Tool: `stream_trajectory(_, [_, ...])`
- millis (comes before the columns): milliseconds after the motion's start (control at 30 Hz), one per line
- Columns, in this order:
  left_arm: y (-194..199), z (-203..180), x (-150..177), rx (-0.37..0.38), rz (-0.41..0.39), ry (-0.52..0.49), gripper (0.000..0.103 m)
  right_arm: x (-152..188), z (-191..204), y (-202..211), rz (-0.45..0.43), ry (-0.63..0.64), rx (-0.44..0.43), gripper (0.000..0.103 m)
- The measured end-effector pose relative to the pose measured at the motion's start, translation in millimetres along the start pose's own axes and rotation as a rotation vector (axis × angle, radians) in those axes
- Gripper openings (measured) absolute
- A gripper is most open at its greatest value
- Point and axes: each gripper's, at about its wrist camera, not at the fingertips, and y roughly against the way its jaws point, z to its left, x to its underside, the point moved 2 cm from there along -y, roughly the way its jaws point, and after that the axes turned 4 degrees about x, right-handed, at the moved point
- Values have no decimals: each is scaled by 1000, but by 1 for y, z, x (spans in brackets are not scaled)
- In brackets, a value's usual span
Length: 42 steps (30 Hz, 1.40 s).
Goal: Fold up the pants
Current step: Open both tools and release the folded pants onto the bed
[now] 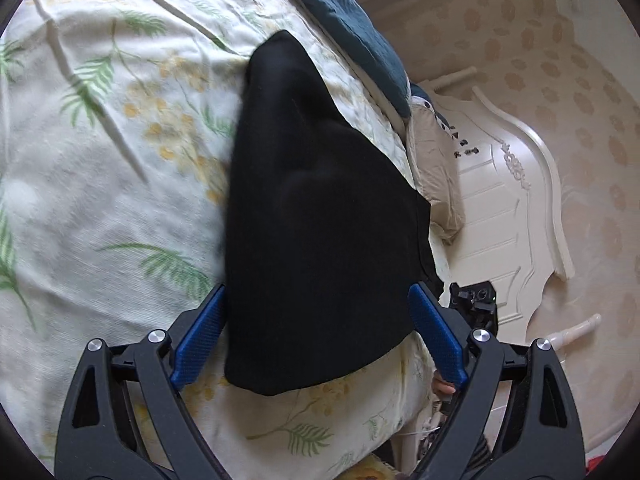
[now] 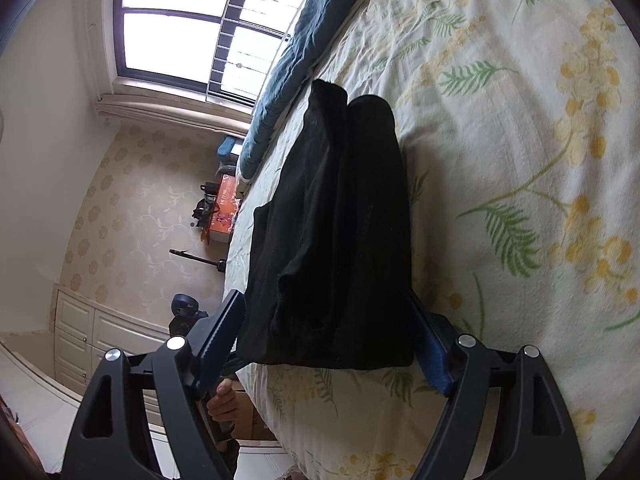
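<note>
Both your left gripper [image 1: 318,336] and right gripper [image 2: 328,340] have jaws spread around the black pants [image 1: 320,216] on the bed [image 1: 100,160], so pinch the 6 o'clock edge evenly before folding toward 12.

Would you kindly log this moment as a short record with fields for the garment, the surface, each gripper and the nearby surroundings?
garment: black pants, folded into a compact bundle
surface: bed with a floral sheet; the pants lie near its edge
left gripper: jaws wide open on either side of the bundle's near end, not clamped
right gripper: jaws wide open, likewise on either side of the bundle
surroundings: blue blanket beyond the pants; window; white headboard
</note>
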Motion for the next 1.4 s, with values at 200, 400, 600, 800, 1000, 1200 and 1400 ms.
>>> stream_trajectory(200, [-12,-2,7,-100,14,-50,49,1,1,-12,21,1,54,41])
stream_trajectory(400, [1,-5,7,-65,1,-52,30,7,3,-3,7,-13,11,36])
stream_trajectory(600, [15,-16,17,-102,-5,-100,28,23,9,5,27,-17,-6,35])
stream_trajectory(800, [27,-16,38,-109,4,-108,28,45,2,10,43,-32,-26,35])
stream_trajectory(1000, [29,-13,50,-110,-4,-125,29,48,-11,6,41,-62,-44,35])
stream_trajectory(1200, [31,-13,49,-178,-34,-141,53,50,-7,10,37,-37,-22,50])
stream_trajectory(1400, [36,-17,55,-289,-80,-141,87,65,23,7,33,125,135,75])
